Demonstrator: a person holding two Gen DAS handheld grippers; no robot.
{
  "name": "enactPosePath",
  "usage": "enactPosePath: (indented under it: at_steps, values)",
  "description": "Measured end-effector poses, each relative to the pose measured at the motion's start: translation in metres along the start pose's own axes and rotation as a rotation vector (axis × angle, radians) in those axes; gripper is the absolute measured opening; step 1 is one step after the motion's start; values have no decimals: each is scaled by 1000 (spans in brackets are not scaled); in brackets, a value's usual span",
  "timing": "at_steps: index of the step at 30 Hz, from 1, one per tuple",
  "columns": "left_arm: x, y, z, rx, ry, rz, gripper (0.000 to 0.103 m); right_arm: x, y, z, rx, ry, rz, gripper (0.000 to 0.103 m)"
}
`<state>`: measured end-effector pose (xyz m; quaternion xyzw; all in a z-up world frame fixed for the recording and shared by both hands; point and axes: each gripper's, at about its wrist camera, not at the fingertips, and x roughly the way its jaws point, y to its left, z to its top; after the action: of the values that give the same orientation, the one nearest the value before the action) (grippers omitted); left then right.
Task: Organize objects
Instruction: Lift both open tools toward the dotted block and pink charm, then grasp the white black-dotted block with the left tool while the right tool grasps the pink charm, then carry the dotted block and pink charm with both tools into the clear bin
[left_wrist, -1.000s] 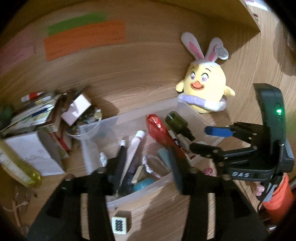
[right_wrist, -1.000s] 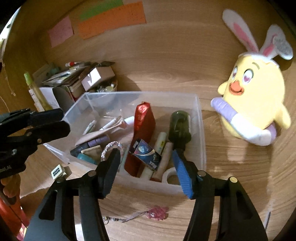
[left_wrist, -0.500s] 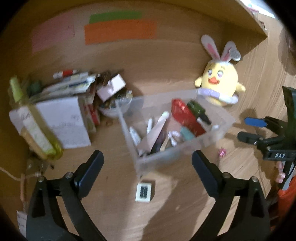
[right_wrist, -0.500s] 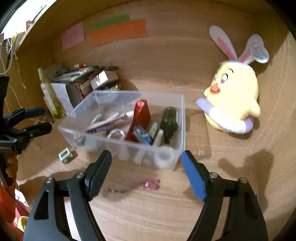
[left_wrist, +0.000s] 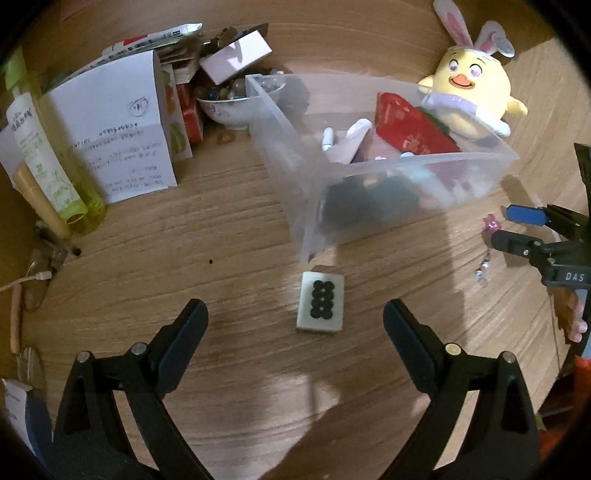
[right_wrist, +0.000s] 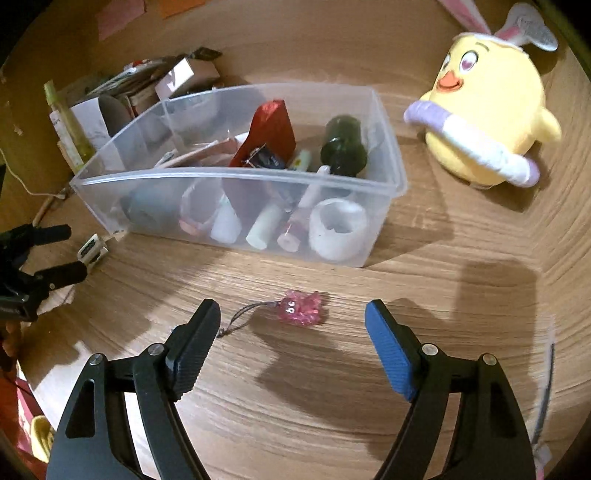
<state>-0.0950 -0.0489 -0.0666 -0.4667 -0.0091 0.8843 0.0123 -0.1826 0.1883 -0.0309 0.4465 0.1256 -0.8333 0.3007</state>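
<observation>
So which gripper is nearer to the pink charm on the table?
Right. The right gripper is open just before the pink charm; the left gripper faces the tile, by the box's far corner.

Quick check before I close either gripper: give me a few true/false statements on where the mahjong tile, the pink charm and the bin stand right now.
1. The mahjong tile lies on the desk outside the clear bin. True.
2. The left gripper grips the tile. False: its jaws are open, tile between them, untouched.
3. The pink charm lies inside the bin. False: it lies on the desk before it.
4. The right gripper is open. True.
</observation>
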Motion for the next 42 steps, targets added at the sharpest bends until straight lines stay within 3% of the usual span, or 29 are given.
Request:
enactPosePath:
  at_steps: [2,4,9,13,18,28,42]
  values:
    - [0,-1,0,0,-14,2,90,3,3,0,-1,2,-5,70]
    - [1,-2,1,8,-12,3,76,5,7,-2,-13,11,-8,59]
    - [9,-2,0,15,2,-6,63,3,15,-5,-50,-4,-47,42]
    - [11,-6,0,39,-8,5,53,2,18,-6,-68,-19,-48,22]
    - [6,-9,-2,52,-14,1,24,1,18,-6,-63,-30,-35,19]
    - [-16,-15,-7,25,-57,-17,24,-27,15,-14,-38,-100,8,19]
    - [-75,-42,30,35,-252,-82,24,-99,11,5,-12,-304,42,19]
